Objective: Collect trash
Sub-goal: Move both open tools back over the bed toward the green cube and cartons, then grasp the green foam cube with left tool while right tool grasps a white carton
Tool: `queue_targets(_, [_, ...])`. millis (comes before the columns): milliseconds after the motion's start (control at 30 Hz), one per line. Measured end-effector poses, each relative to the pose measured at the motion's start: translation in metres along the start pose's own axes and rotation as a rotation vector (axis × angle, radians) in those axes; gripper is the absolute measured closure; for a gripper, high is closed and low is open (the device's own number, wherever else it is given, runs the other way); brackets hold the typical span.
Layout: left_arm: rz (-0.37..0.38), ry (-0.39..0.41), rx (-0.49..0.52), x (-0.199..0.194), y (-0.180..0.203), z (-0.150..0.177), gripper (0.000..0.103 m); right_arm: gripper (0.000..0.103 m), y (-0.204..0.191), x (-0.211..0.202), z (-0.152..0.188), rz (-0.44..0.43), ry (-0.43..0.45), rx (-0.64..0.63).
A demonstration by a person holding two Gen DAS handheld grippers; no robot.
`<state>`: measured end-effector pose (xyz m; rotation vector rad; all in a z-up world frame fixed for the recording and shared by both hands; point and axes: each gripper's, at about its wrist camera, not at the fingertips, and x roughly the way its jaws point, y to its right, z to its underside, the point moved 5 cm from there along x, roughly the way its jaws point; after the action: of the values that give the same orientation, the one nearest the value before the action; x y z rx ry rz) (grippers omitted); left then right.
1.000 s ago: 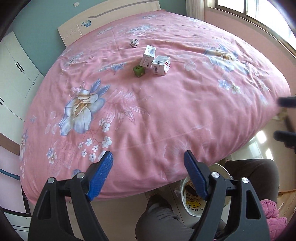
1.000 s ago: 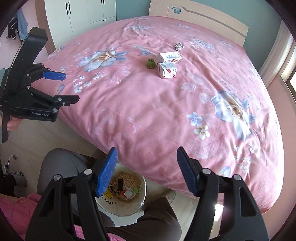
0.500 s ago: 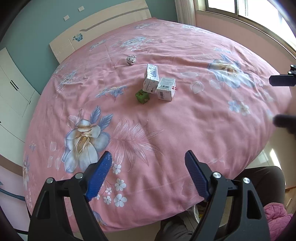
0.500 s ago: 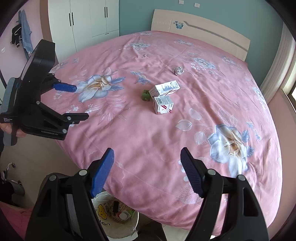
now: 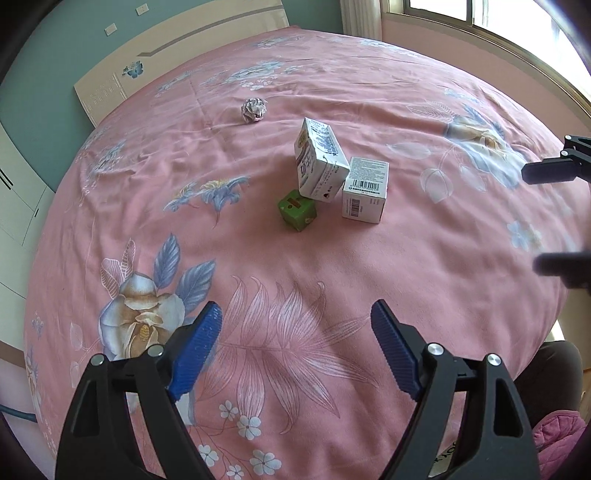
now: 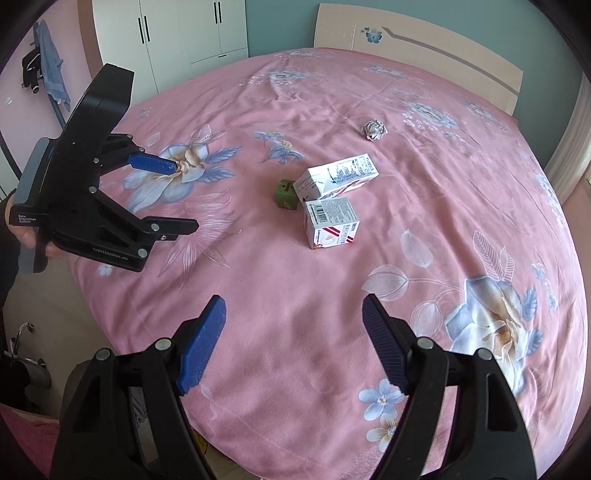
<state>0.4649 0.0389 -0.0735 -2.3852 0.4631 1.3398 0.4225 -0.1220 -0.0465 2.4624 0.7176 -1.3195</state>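
On the pink floral bedspread lie a white milk carton on its side, a white barcoded box, a small green cube and a crumpled paper ball. They also show in the right wrist view: carton, box, cube, paper ball. My left gripper is open and empty, above the bed short of the cluster. My right gripper is open and empty, also short of it. The left gripper also shows in the right wrist view.
A cream headboard and teal wall stand behind the bed. White wardrobes are at the far left. A window is at the right. The person's legs are at the bed's near edge.
Both grippers have risen and moved forward over the bed toward the cluster. The trash bin by the person's legs has dropped out of view. Both stayed open.
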Motion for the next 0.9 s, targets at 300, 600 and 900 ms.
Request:
queue_targets(300, [0.082,0.000,0.044,0.062,-0.008,-0.021,0.018,0.027,0.020,0.075,-0.018,-0.018,-0.059,-0.004])
queue_targets(600, [0.175,0.050,0.054,0.111,-0.019,-0.052,0.017,0.027,0.033,0.134,-0.039,-0.041,-0.066,-0.064])
queue_targets(900, [0.233,0.083,0.045,0.140,-0.018,-0.070,0.027,0.027,0.048,0.176,-0.060,-0.089,-0.047,-0.086])
